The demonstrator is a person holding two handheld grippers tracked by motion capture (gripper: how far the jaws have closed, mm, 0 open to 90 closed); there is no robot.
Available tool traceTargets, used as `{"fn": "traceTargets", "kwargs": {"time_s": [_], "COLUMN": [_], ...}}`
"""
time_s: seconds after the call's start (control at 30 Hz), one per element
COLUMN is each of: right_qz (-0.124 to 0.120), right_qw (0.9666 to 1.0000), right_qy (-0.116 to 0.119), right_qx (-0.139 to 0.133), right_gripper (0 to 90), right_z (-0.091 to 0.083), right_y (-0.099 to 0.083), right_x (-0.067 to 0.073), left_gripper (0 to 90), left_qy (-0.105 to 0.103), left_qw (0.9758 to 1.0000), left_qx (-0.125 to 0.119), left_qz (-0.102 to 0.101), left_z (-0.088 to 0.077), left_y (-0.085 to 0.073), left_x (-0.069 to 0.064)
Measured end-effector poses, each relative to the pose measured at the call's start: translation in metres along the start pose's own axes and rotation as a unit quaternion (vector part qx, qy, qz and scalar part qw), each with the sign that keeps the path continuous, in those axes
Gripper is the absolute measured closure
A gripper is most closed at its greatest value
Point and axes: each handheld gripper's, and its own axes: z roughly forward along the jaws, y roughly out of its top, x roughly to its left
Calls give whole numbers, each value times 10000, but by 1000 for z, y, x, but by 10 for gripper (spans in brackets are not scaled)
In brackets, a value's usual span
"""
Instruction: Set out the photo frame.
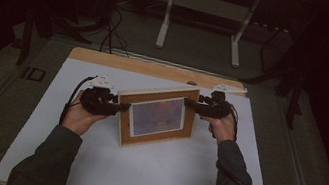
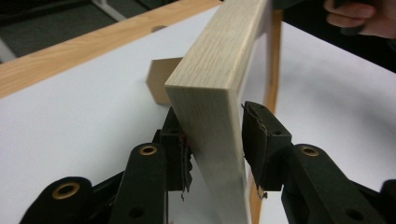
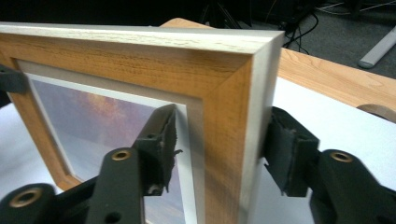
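A wooden picture frame (image 1: 158,117) with a white mat and a purple-orange picture stands tilted on the white board (image 1: 138,179). My left gripper (image 1: 122,107) straddles its left edge. In the left gripper view the frame's pale side (image 2: 210,93) lies between the jaws of the left gripper (image 2: 215,149), one pad against it and the other pad (image 2: 259,140) a sliver off. My right gripper (image 1: 191,103) is at the upper right corner. In the right gripper view the right gripper (image 3: 219,140) has one jaw before the glass and one behind the frame (image 3: 140,60), without a firm press.
A brown stand piece (image 2: 159,84) sticks out behind the frame. The white board lies on a wooden tabletop (image 1: 156,68), whose strip shows at the far edge. Beyond the table are cables (image 1: 111,33) and the legs of a white desk (image 1: 164,21) on a dark floor.
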Motion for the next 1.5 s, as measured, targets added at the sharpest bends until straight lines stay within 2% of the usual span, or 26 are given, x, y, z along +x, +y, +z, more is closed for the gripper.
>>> {"fn": "traceTargets", "kwargs": {"time_s": [0.27,0.3,0.63,1.03,1.27,1.5], "right_qz": [121,154,150,113,159,269], "right_qw": [9998,9997,9995,9983,9975,9965], "right_qy": [-60,-145,-277,-575,-682,-776], "right_qx": [-112,-126,-88,-48,-41,-149], "right_gripper": [540,560,608,615,615,619], "right_z": [-3,-5,-10,-17,-19,-27], "right_y": [-3,-4,-7,-14,-16,-24], "right_x": [-1,0,4,17,24,30], "left_gripper": [639,637,624,598,589,581], "left_qy": [112,164,196,280,302,316], "left_qw": [9999,9999,9998,9994,9991,9991], "left_qx": [-14,-19,-80,-181,-259,-244], "left_qz": [-12,-23,18,-36,-160,-166], "left_z": [1,1,4,7,10,15], "left_y": [0,1,0,-1,1,5], "left_x": [-1,-1,1,8,14,19]}}
